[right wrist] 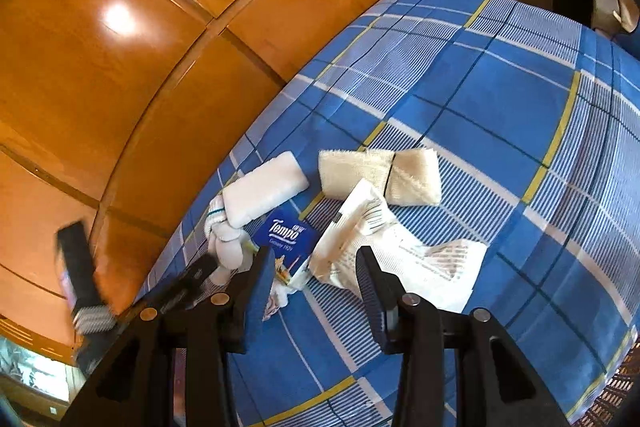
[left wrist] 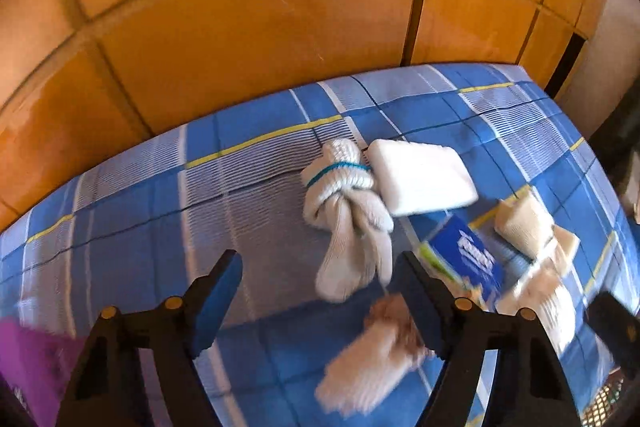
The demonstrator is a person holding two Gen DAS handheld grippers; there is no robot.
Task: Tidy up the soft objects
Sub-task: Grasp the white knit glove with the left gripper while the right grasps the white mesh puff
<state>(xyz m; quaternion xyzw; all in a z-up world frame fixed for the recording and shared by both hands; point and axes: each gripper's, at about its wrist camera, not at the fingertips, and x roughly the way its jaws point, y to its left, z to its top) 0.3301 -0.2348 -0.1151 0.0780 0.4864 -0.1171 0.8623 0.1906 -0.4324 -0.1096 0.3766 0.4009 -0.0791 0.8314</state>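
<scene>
On the blue plaid bedsheet [left wrist: 132, 211] lie a knotted white sock bundle [left wrist: 344, 211], a white foam block [left wrist: 420, 179], a blue Tempo tissue pack [left wrist: 464, 259] and a beige cloth roll [left wrist: 524, 223]. My left gripper [left wrist: 320, 287] is open above the sheet; the sock's lower end shows between its fingers without touching the pads. A blurred fuzzy white piece [left wrist: 372, 359] lies by its right finger. My right gripper [right wrist: 316, 271] stands open just short of the tissue pack [right wrist: 288, 235] and a crumpled white wrapper [right wrist: 352, 227]. The foam block [right wrist: 264, 191], the sock bundle [right wrist: 224, 239] and the beige cloth [right wrist: 380, 175] lie beyond.
An orange wooden wardrobe [left wrist: 260, 27] rises right behind the bed. A purple item [left wrist: 32, 359] is at my lower left. A printed paper sheet [right wrist: 440, 263] lies beside the wrapper. A woven basket edge [right wrist: 616, 399] shows at the lower right. The left gripper's blurred body [right wrist: 80, 275] is at the left.
</scene>
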